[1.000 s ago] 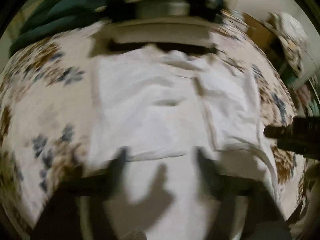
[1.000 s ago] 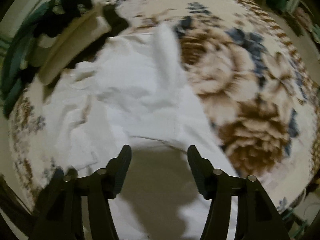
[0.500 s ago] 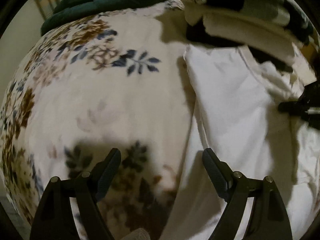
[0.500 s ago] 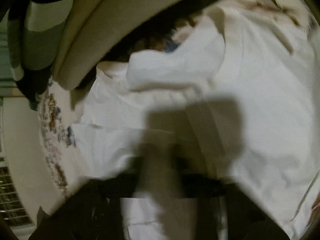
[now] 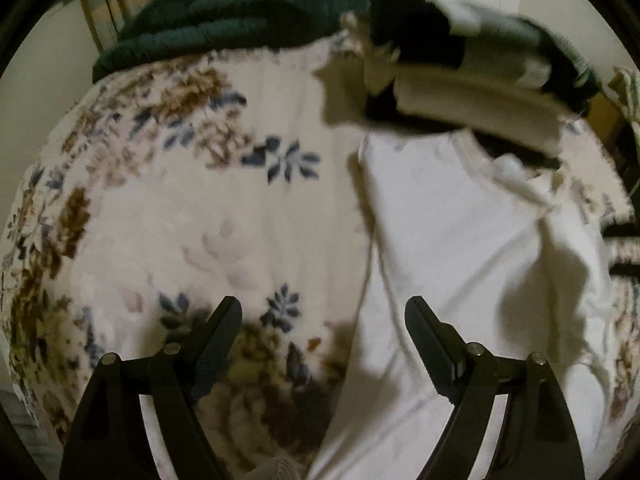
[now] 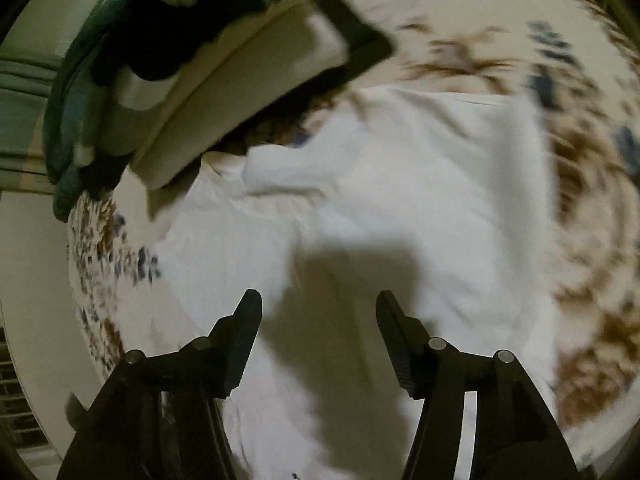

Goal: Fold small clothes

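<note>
White garment: lies spread on the floral blanket, partly folded, one flap turned over its upper part in the right wrist view. All places below are given from this garment.

Stack of folded clothes: at the garment's far edge, overlapping its collar end; a cream piece with dark and striped pieces on top. Blurred, so the separate pieces cannot be counted.

Green bedding: beyond the garment, left of the stack, at the blanket's far edge.

Left gripper: above the garment's left edge. Jaws wide apart, holding nothing; the left finger stands over blanket, the right finger over white cloth.

Right gripper: above the garment's near part, casting a shadow on it. Jaws have just been opening and stand apart; no cloth pinched between them.
</note>
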### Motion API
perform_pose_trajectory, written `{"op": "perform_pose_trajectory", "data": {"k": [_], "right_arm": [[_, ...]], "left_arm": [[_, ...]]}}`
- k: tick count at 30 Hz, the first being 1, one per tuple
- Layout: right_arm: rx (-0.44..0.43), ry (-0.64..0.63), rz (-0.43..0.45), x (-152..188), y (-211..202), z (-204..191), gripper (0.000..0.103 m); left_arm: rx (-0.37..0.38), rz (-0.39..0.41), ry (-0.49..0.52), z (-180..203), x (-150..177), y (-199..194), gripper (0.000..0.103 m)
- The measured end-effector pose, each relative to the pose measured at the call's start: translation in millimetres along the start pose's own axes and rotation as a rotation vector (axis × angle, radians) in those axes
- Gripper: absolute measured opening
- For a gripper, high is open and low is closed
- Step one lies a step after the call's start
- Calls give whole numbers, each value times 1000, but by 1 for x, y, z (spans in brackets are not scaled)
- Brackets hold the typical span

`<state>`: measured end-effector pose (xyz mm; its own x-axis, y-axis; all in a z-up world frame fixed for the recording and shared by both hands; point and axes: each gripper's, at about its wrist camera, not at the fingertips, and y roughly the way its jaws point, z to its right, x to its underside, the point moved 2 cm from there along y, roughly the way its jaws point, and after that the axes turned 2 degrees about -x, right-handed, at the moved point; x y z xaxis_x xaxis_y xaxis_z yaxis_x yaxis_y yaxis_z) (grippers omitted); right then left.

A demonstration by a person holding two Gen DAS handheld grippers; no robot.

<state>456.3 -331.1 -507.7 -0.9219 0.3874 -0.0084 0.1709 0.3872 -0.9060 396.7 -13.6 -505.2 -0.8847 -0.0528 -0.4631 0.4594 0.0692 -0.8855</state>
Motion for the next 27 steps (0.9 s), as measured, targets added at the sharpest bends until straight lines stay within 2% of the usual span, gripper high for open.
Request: {"op": "perform_pose_trajectory", "data": {"k": [5,9,12,16,19,23,27], "right_arm": [[54,8,-39,43,-69,61,66],[82,-8,-99,70,-108,125,66],[77,-68,-149,78,-126,167,66],[96,-153,-223,77,-140,225,66],[101,-221,-252,68,-151,263,66],[109,-215,-260,45,-150,310,66],[57,-241,-271,22,-140,317,66]], "left_arm": [[-8,38,5,17,8,-42,83],[-28,12,23,59,45,-77,83],[-38,-74,17,100,87,-93,83],[-41,-234,12,181,169,-117,83],[-6,-368,18,245,234,-126,83],[13,-439,51,306,291,-125,83],[-12,-462,71,346,321,-102,82]]}}
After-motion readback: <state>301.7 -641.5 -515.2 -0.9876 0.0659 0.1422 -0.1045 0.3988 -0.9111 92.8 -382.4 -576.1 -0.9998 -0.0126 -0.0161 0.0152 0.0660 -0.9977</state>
